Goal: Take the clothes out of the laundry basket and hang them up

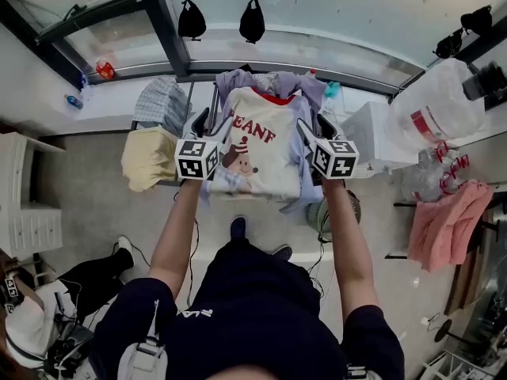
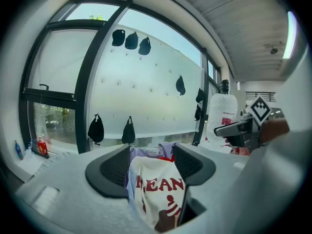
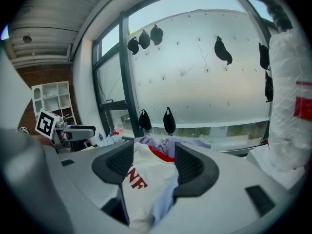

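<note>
Left tool [image 1: 212,123] and right tool [image 1: 315,125], jaws spread, reach forward on outstretched arms, flanking the cream shirt [image 1: 257,153].

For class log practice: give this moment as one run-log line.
left gripper: open | right gripper: open | cream shirt: draped over lavender garment

The cream shirt [image 1: 261,161] is soft matt cloth; the window [image 1: 317,14] behind is frosted, smooth glass.
</note>
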The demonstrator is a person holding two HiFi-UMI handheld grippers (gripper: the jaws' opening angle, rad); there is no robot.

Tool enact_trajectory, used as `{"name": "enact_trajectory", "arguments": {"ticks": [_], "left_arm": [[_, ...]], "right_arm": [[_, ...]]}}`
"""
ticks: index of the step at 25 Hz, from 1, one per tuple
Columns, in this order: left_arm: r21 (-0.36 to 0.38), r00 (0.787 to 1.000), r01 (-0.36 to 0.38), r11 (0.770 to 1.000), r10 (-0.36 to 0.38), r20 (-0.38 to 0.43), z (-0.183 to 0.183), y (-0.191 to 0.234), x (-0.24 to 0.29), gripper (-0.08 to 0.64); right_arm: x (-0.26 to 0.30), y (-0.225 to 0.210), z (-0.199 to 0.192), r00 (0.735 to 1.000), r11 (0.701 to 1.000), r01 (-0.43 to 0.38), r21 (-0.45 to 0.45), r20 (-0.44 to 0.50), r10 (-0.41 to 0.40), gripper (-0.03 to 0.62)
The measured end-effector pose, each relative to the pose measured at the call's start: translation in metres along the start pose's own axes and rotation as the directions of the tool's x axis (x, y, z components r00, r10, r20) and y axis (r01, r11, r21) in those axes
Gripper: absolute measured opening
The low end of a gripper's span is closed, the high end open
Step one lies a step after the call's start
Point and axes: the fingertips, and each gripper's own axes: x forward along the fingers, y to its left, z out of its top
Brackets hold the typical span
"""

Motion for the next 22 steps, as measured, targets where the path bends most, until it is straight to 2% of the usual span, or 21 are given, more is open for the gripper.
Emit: {"name": "enact_trajectory", "arguments": {"ticks": [4,9,13,17,22], "left_arm": [[0.011,1.0,-0.011,1.0,0.011,0.013,-0.006,-0.025,-0.027,0.279],[0.014,1.0,-0.001,1.0,0.0,0.03,-0.012,-0.064,-0.065,0.281],[0.023,0.998,-0.016,1.0,0.015,0.057,-0.014,-0.089,-0.098,0.281],[-0.002,0.997,-0.048,0.999,0.048,0.055,-0.021,-0.095,-0.121,0.281],[-0.015,0.994,-0.098,0.995,0.098,0.057,-0.026,-0.094,-0.147,0.281]], "right_arm": [[-0.023,0.02,-0.01,0.999,1.0,-0.022,-0.008,0.027,0.023,0.262],[-0.059,0.047,-0.018,0.997,0.995,-0.045,-0.084,0.063,0.05,0.244],[-0.087,0.068,-0.027,0.993,0.994,-0.071,-0.078,0.093,0.078,0.245],[-0.107,0.088,-0.038,0.989,0.986,-0.096,-0.134,0.098,0.11,0.245],[-0.128,0.095,-0.039,0.984,0.986,-0.115,-0.118,0.119,0.129,0.25]]}}
